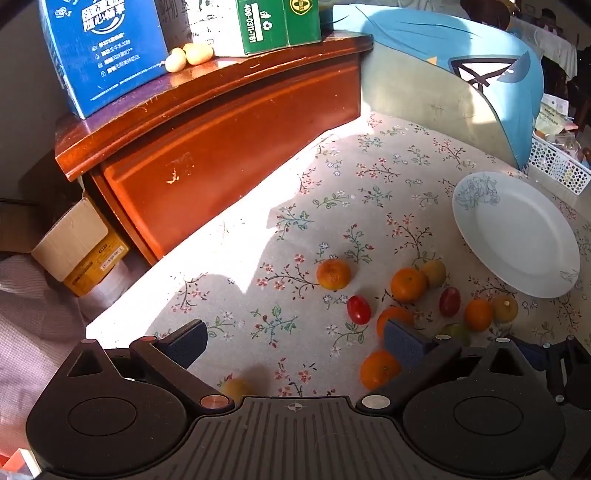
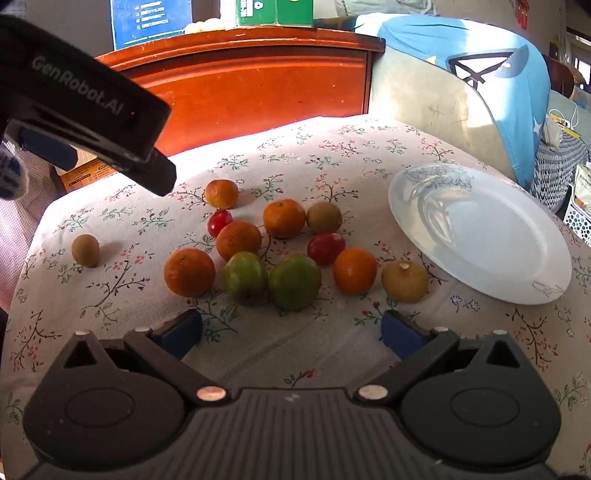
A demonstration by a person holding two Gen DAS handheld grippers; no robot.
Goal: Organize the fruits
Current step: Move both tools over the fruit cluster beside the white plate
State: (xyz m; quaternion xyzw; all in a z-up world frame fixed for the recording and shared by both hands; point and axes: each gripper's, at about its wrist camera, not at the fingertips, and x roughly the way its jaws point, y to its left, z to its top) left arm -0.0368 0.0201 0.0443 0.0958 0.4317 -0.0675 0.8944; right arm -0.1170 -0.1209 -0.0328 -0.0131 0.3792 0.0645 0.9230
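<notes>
- Left wrist view: the left gripper (image 1: 295, 341) hangs over the flowered tablecloth (image 1: 369, 177) with its blue-padded jaws spread as wide as they go, holding nothing and touching nothing.
- The small orange tangerines (image 1: 333, 273), red cherry tomatoes (image 1: 358, 309) and brownish round fruits (image 1: 435, 273) lie scattered on the cloth, beside the empty white plate with a blue flower drawing (image 1: 517, 236).
- The right-hand pad hides part of one tangerine and of a green fruit; a yellowish fruit at the gripper's base is blurred.
- A green carton (image 1: 273, 22) on the red-brown wooden cabinet (image 1: 229, 122) reads "400-0311-781"; the blue carton (image 1: 107, 48) carries Chinese print I cannot read.
- Right wrist view: the right gripper (image 2: 291, 334) also stands fully open and empty, just short of two green round fruits (image 2: 294, 282).
- The left gripper's black body, upper left, reads "GenRobot.AI".
- One brownish fruit (image 2: 85, 250) sits apart on the left.
</notes>
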